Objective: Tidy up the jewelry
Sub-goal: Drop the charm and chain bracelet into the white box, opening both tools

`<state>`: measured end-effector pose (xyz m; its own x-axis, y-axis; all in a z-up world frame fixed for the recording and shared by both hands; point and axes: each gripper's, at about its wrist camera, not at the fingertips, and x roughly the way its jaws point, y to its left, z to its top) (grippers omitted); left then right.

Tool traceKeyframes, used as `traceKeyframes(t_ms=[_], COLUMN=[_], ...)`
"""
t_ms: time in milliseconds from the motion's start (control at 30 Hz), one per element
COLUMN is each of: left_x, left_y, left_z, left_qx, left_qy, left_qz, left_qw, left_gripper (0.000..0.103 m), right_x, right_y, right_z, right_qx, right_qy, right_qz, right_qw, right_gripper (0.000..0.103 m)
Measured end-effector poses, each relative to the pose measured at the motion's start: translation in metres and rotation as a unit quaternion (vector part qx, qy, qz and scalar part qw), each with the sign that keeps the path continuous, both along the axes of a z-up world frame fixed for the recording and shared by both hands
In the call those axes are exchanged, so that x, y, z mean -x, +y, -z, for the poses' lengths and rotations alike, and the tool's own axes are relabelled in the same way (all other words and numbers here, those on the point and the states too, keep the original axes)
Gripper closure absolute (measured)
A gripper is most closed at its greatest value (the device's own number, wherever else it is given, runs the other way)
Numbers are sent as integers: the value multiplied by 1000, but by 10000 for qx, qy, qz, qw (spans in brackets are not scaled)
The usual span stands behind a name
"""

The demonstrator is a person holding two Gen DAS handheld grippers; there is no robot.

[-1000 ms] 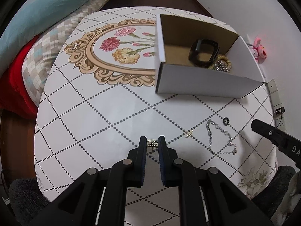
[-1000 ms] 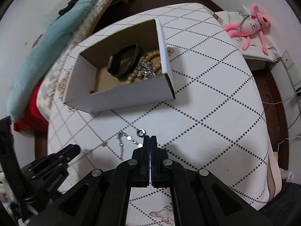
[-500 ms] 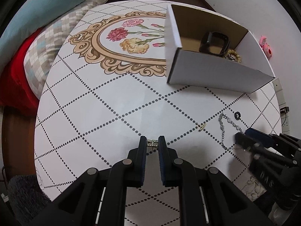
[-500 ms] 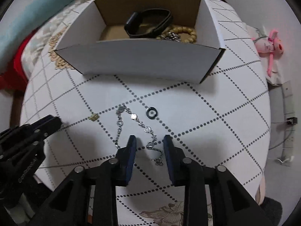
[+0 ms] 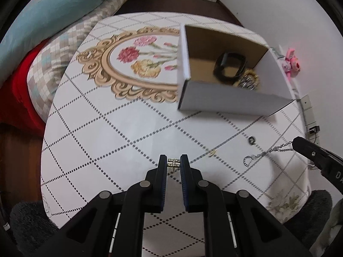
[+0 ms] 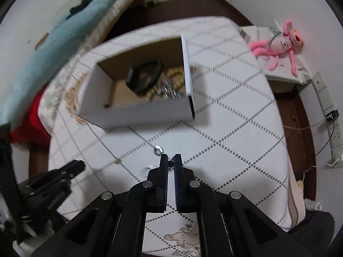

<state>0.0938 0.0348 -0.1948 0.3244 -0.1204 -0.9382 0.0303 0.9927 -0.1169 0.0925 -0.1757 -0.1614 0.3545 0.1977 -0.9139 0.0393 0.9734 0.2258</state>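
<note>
1. Jewelry is split between both tools: the left gripper (image 5: 173,162) pinches a small gold ring (image 5: 173,162) set with tiny stones, held right at its fingertips above the table (image 5: 120,128).
2. The right gripper (image 6: 170,163) has its jaws nearly together on a silver chain (image 5: 265,153); in the right wrist view only a dark bit of it shows between the tips.
3. From the left wrist view that chain hangs out of the right gripper's tip at the right edge, stretched leftward and down, its clasp end close to the tablecloth.
4. A small dark ring (image 5: 252,140) lies loose on the cloth, just beyond the chain, between the chain and the box.
5. A tiny gold piece (image 5: 212,153) sits on the cloth between the two grippers, apart from both.
6. The white cardboard box (image 5: 227,101) stands open-topped toward the far side of the table, well apart from both grippers.
7. Inside it, a black bangle (image 5: 230,67) leans over a wooden bead bracelet (image 6: 173,73) and a bundle of silver links (image 6: 169,90), all crowded toward the box's right end.
8. The right wrist view is blurred across the box and bedding.
9. A pink plush toy (image 6: 278,42) lies on a side surface off the table's right.
10. A teal blanket (image 5: 47,15) is heaped on the bed to the left.
</note>
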Motion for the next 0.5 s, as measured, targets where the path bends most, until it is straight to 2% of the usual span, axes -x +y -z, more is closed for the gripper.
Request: traceKeyframes(t_ms=[133, 367, 500], left_x=[-3, -30, -59], left_y=[-6, -8, -7], left_z=[-26, -77, -99], left_qx=[189, 608, 794], left_qy=[-172, -490, -606], left_qz=[84, 208, 282], left_qw=[9996, 9967, 9946], left_gripper=[93, 93, 93], right_x=[-4, -22, -46], right_y=[3, 10, 18], right_z=[-29, -105, -124], right_qx=[-138, -472, -641], right_qy=[-278, -979, -1085], right_qz=[-86, -266, -424], right_qw=[9995, 9937, 9911], right_gripper=[98, 98, 98])
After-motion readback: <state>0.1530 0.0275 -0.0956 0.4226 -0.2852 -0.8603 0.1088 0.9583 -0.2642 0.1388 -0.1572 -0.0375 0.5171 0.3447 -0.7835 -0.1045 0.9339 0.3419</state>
